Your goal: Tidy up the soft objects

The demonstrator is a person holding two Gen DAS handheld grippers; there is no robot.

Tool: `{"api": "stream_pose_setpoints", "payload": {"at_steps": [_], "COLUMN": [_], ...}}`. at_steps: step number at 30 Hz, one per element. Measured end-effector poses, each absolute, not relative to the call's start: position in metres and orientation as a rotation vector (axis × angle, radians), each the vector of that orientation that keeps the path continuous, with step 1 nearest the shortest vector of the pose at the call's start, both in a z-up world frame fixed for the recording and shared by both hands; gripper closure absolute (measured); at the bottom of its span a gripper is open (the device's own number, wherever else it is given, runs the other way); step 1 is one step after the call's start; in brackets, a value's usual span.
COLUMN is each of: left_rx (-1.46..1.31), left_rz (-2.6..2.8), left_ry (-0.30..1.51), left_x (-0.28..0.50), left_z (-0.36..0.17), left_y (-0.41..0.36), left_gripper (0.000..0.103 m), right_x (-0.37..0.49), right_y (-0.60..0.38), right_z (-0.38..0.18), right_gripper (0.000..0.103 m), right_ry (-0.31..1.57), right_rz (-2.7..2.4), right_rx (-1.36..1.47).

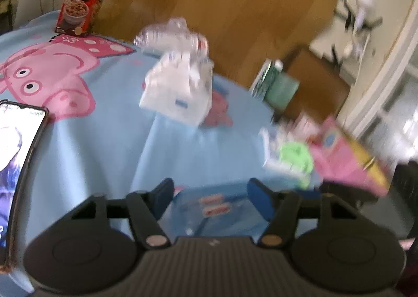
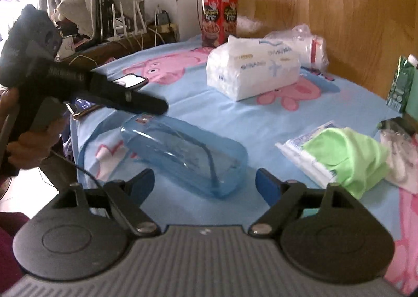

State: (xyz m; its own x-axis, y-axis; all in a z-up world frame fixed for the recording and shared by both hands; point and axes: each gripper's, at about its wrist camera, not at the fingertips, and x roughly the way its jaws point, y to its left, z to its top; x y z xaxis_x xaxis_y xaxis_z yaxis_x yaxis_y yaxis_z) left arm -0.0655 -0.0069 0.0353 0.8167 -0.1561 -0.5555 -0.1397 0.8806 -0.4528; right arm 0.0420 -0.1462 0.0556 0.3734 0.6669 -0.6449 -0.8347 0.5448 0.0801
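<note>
Both my grippers are open and empty right now: the left gripper sits at one end of the blue plastic tub, the right gripper just short of its near end. The green cloth lies to the right on a flat packet, the tissue pack further back. Cloth looks light and floppy, so I'd pinch a bunched fold, not the edge.

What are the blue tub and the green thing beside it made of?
The blue tub looks like thin, glossy, see-through plastic: the bedsheet print shows through its walls and light glints on them. The green thing looks like soft matte cloth, since it lies in loose folds, though the exact fabric cannot be told.
</note>
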Motion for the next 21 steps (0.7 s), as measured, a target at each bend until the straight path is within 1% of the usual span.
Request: {"api": "stream_pose_setpoints", "payload": {"at_steps": [5,9,16,21], "left_rx": [-0.506,-0.447,-0.294,-0.217], "left_rz": [-0.018,-0.114,-0.361,-0.501], "left_ry": [0.613,0.573,0.53,0.529], "left_x": [-0.057,-0.03,0.054,0.114], "left_z": [0.041,0.068,0.113,0.126], "left_y": [-0.019,-0.049,-0.157,-0.247], "left_gripper": [0.04,0.04,0.04,0.04], "right_x": [0.031,0.022,0.017,0.021], "right_y": [-0.158,-0.192,-0.292,-0.365], "right_z": [0.053,0.074,0.108,0.116], "right_gripper": [0.02,0.02,0.02,0.02], "right_ry": [0.649,0.534,0.393,0.363], "right_rz": [0.935,0.832,0.513,0.291], "right_rx": [-0.291,-0.297,-0.239,-0.185]}}
